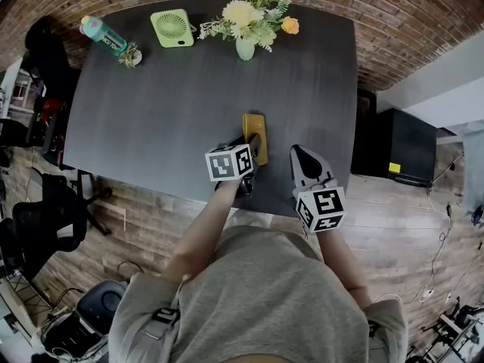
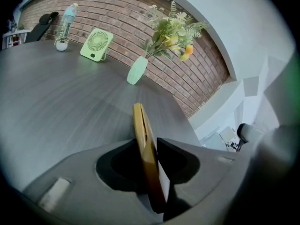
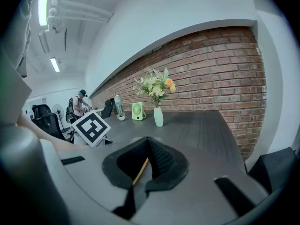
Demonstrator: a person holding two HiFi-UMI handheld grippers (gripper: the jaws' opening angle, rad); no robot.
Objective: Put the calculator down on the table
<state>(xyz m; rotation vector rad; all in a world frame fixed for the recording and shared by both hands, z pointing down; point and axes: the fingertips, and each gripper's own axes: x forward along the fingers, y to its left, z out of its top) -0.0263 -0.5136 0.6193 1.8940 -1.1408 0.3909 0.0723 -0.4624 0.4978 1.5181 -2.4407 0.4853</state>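
Left fingers point(image 2: 179, 158) pinch the yellow calculator point(image 2: 143, 139) at its near end, both seemingly in contact. Its long axis runs straight ahead of them, low over the bench point(image 2: 70, 107). Right fingers point(image 3: 161, 160) are closed and empty, just to its right.

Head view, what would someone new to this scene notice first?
Probably the yellow calculator, gripped edge-on in the left gripper near the person's edge of the dark table. Next comes the vase of flowers at the table's far edge, with a small green fan to its left in the head view.
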